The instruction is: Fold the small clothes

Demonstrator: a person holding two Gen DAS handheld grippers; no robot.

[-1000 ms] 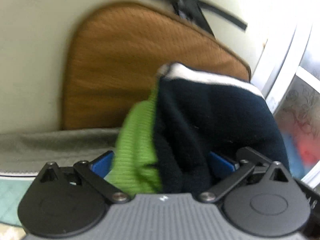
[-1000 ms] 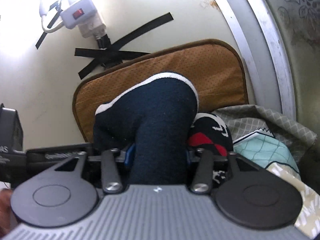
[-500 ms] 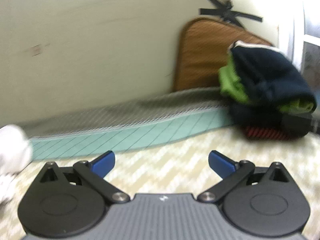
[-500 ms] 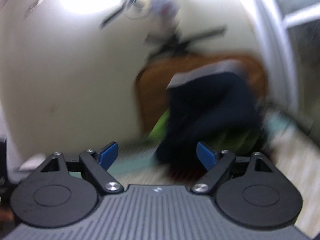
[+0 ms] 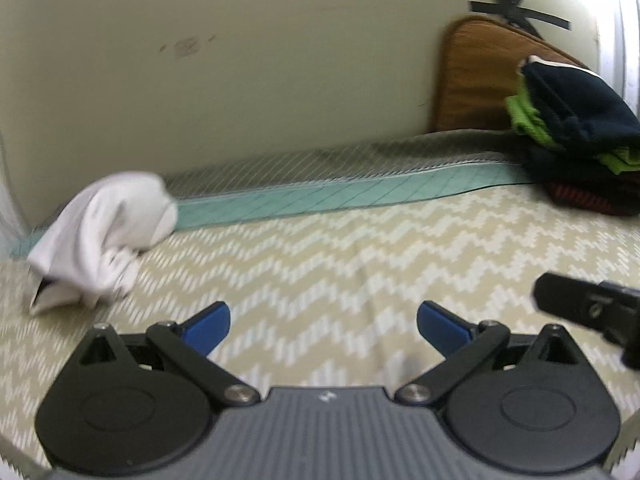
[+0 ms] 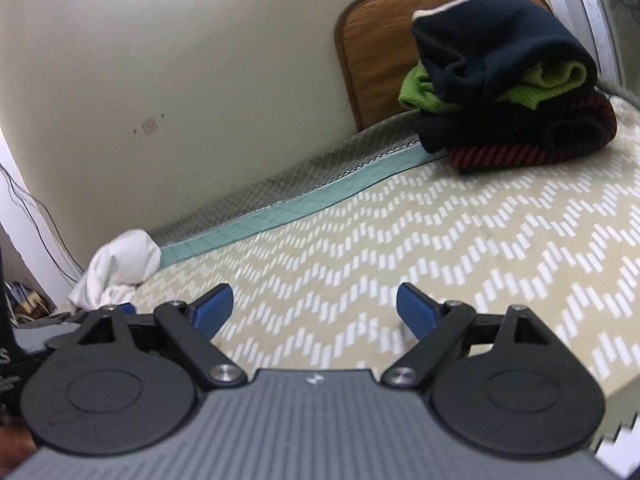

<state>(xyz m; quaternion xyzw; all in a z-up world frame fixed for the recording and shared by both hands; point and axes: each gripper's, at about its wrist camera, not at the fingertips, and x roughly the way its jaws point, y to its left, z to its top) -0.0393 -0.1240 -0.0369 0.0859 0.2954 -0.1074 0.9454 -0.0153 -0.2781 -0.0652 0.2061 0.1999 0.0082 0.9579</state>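
Note:
A stack of folded clothes sits at the far right by the wall, with a navy and green garment on top of a dark red-striped one. A crumpled white garment lies at the far left on the bed. My left gripper is open and empty above the zigzag bedcover. My right gripper is open and empty too, well back from the stack.
The bed has a beige zigzag cover with a teal and grey blanket edge along the cream wall. A brown cushion leans on the wall behind the stack. Part of the right gripper shows at the right in the left wrist view.
Both grippers let go of the navy and green garment on the stack, opened, and pulled back toward the left over the bed. The white garment has come into view.

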